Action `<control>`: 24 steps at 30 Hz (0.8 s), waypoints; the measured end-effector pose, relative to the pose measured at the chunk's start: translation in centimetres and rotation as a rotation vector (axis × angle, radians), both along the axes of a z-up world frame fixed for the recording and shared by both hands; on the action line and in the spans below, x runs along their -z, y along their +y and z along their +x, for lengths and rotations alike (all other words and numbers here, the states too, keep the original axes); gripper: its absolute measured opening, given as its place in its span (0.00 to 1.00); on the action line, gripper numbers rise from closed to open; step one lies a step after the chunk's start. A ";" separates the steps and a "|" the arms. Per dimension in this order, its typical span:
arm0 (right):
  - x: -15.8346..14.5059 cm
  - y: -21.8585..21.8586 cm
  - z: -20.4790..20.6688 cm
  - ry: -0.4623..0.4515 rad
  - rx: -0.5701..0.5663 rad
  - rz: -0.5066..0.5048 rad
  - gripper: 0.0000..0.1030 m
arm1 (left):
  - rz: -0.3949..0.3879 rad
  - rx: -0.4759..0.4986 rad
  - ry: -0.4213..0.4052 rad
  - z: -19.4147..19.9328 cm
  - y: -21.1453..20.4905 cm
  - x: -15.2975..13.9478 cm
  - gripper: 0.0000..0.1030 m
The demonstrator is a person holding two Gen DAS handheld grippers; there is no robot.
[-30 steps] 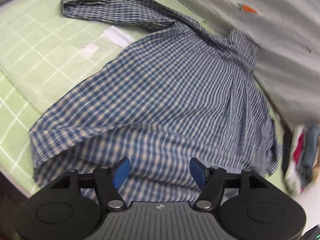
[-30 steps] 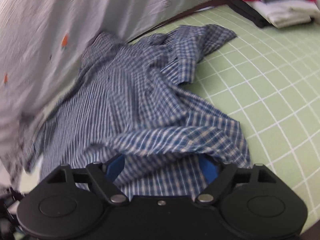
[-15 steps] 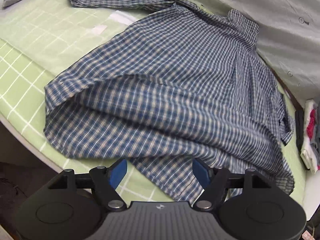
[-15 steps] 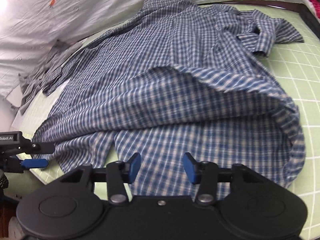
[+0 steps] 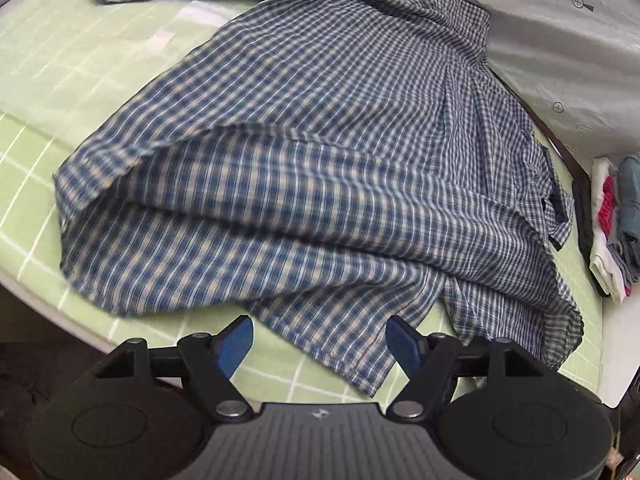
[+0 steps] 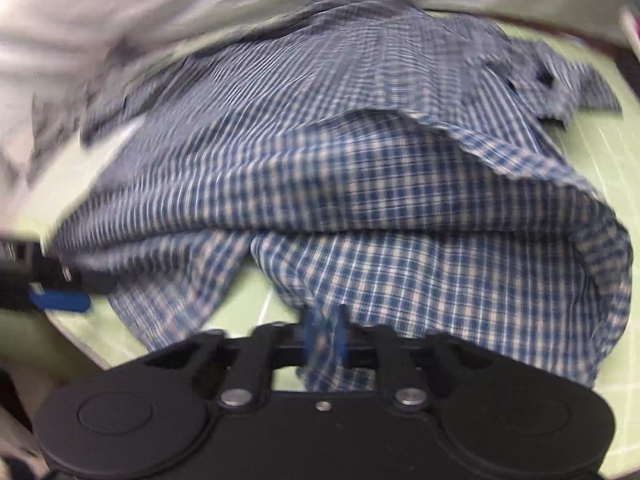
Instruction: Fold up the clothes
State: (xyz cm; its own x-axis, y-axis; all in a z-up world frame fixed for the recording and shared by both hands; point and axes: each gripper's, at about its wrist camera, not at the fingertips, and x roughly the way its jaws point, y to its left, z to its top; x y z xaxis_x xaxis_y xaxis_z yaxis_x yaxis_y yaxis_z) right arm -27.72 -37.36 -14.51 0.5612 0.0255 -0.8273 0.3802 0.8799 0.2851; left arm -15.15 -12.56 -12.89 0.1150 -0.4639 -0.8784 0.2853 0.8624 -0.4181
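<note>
A blue plaid shirt (image 5: 320,128) lies spread on a green grid-patterned sheet (image 5: 60,80), hem nearest the cameras. The right gripper (image 6: 323,334) has its fingers pressed together, pinching the hem; the left gripper (image 5: 320,344) has its fingers spread, holding nothing. Lifting by one corner could skew or bunch the fold. Motion blur hides how much cloth is pinched.

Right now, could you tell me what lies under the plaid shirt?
The plaid shirt lies on a green grid sheet, visible around its edges. Whatever lies beneath its middle is covered.
</note>
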 end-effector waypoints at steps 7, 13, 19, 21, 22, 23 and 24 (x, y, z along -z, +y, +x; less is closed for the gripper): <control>0.5 -5.6 -1.8 -0.089 0.270 0.244 0.05 | -0.039 0.031 0.028 0.6 -0.1 0.4 0.72; 0.3 -4.3 -0.9 -0.018 0.237 0.042 0.16 | -0.035 0.032 0.037 1.5 0.5 0.4 0.72; -1.9 -0.4 -2.3 -0.032 0.222 -0.196 0.18 | -0.026 0.030 0.042 1.5 0.7 0.6 0.72; -2.9 0.5 -3.1 -0.069 0.231 -0.213 0.18 | -0.020 0.032 0.047 1.7 0.7 0.7 0.72; -3.3 0.8 -3.4 -0.086 0.240 -0.212 0.18 | -0.019 0.034 0.049 1.7 0.7 0.7 0.72; -3.8 0.8 -3.7 -0.109 0.251 -0.200 0.18 | -0.019 0.035 0.050 1.8 0.7 0.8 0.72; -4.1 0.7 -4.0 -0.132 0.260 -0.180 0.18 | -0.019 0.037 0.050 1.8 0.7 0.8 0.72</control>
State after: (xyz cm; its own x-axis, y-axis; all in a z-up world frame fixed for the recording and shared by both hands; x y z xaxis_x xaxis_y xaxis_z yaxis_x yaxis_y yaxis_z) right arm -31.72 -36.61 -10.38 0.6326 -0.2722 -0.7251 0.5683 0.7992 0.1958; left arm -13.31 -11.89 -13.68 0.0531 -0.4834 -0.8738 0.2952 0.8435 -0.4487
